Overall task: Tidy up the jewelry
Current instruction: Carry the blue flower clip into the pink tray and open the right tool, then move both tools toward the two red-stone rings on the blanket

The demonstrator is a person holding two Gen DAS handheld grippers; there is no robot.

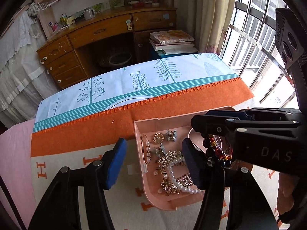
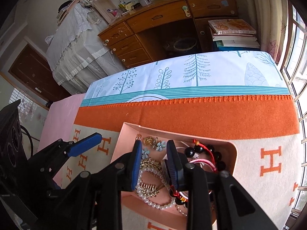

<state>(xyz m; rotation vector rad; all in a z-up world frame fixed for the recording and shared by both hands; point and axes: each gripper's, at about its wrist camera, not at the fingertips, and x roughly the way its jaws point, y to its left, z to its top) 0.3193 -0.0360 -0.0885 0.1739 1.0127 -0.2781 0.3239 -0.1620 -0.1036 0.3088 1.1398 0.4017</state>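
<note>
Our left tongs point(image 1: 153, 164) stand wide astride the pink jewelry tray's point(image 1: 138, 145) wall, while our right tongs point(image 2: 153, 164) hang narrowly parted over the pearl necklace point(image 2: 153, 203), holding nothing.

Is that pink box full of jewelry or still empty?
Partly full. The pink box already holds a pearl strand, gold brooches and a dark bead bracelet, though bare floor shows between pieces.

Jewelry point(image 1: 170, 164) in tray point(image 1: 138, 145) on blanket point(image 1: 80, 136)
</note>
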